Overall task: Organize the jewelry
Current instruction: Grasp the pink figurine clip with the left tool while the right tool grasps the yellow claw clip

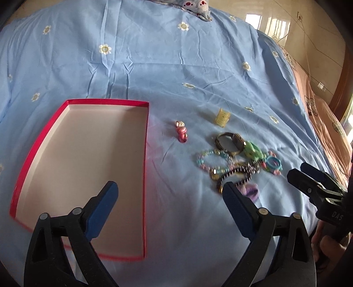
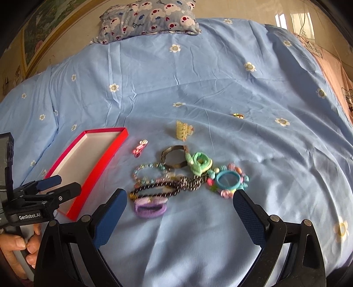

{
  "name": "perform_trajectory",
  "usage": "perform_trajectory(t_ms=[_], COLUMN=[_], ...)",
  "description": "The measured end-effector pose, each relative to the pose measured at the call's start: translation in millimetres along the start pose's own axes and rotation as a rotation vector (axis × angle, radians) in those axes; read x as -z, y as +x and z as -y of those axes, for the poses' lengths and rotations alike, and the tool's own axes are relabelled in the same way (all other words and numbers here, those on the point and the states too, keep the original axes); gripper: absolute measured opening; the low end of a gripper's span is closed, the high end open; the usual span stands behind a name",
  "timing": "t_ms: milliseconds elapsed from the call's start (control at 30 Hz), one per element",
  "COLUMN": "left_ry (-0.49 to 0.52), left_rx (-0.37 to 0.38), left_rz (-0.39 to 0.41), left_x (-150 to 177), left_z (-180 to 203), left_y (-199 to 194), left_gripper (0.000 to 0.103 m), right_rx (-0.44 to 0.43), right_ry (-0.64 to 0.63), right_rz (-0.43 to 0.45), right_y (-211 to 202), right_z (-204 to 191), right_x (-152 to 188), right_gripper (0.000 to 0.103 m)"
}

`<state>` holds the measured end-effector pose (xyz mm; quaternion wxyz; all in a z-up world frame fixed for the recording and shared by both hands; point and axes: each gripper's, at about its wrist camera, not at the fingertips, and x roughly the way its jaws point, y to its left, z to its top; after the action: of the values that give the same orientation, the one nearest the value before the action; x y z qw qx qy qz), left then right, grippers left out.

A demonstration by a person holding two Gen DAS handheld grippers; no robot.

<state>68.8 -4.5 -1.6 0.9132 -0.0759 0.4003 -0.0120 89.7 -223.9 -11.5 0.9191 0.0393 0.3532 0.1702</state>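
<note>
A red-rimmed shallow box [image 1: 145,154] with a white, empty inside lies on the blue bedsheet; it also shows in the right wrist view [image 2: 103,159]. Right of it lie a pink hair clip [image 1: 182,132] [image 2: 139,149], a yellow claw clip [image 1: 222,117] [image 2: 183,130] and a pile of jewelry [image 1: 238,163] [image 2: 183,174]: beaded bracelets, a dark bangle, a green scrunchie, a blue ring with beads, a purple hair tie [image 2: 150,206]. My left gripper [image 1: 169,189] is open over the box's near right corner. My right gripper [image 2: 179,198] is open, just short of the pile.
A small gold ring [image 2: 238,115] lies apart, far right of the pile. A patterned pillow [image 2: 150,17] sits at the bed's head. A pink blanket [image 1: 326,123] runs along the bed's right edge. The right gripper [image 1: 308,178] shows in the left view, the left gripper [image 2: 57,187] in the right view.
</note>
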Motion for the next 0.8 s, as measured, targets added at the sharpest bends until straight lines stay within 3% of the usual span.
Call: perform_trajectory(t_ms=[367,800], left_ry=[0.029,0.047], left_rx=[0.042,0.059], left_rz=[-0.063,-0.174], left_x=[-50.5,-79.2], left_z=[5.3,9.6], left_y=[52.6,119.7], left_gripper=[0.084,0.070], right_rx=[-0.049,-0.098], right_ry=[0.069,0.110], right_rz=[-0.039,-0.125], right_y=[47.3,133.5], right_z=[17.5,20.4], right_x=[-47.5,-92.3], right_gripper=[0.071,0.062])
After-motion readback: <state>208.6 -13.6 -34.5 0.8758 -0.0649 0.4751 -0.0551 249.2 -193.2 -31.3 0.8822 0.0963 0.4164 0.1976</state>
